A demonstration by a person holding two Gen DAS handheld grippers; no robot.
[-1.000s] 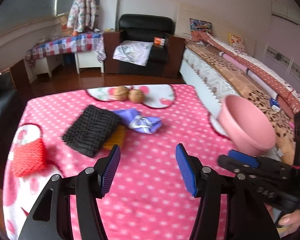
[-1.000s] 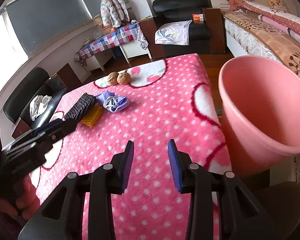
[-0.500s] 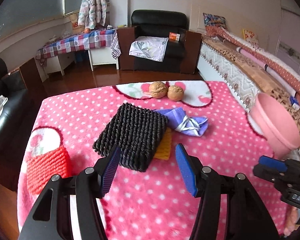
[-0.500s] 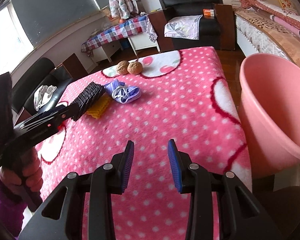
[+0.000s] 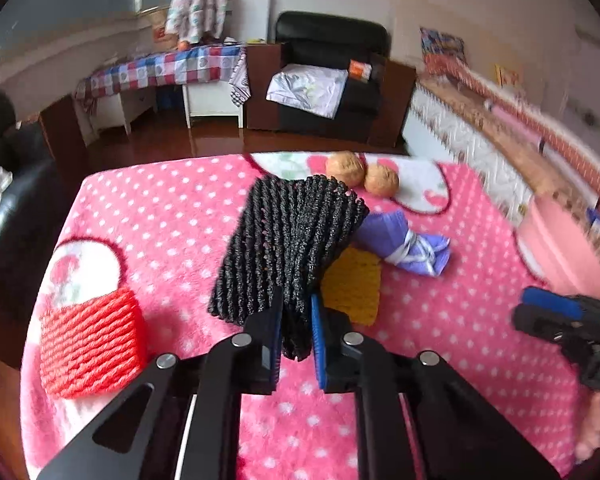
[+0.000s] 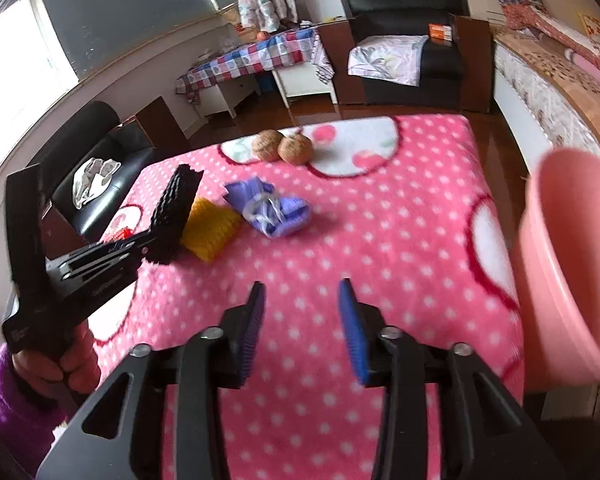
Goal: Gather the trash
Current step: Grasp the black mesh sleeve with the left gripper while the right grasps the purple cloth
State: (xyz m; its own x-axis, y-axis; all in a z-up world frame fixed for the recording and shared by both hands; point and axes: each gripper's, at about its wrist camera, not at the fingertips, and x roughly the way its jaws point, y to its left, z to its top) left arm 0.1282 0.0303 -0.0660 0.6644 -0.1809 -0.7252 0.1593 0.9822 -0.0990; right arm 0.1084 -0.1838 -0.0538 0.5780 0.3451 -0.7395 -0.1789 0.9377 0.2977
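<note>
Left gripper (image 5: 296,320) fingers closing, clamping near edge of black ribbed foam net sleeve (image 5: 288,240), lifting it tilted above pink polka-dot table (image 5: 148,216). Right gripper (image 6: 300,320) fingers opening, holding nothing, beside pink plastic bucket (image 6: 572,264).

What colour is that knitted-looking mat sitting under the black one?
Yellow. The yellow mat shows best in the right wrist view, beside the black mat.

Beyond my counter (image 5: 148,216) in its pink dotted blanket, a black armchair (image 5: 332,36) stood at twelve o'clock against the pale wall. A checked-cloth table (image 5: 168,68) sat at eleven, a bed (image 5: 480,136) ran along at two. The wooden floor (image 5: 204,140) shone dark; daylight came through a window (image 6: 4,80) at nine.
</note>
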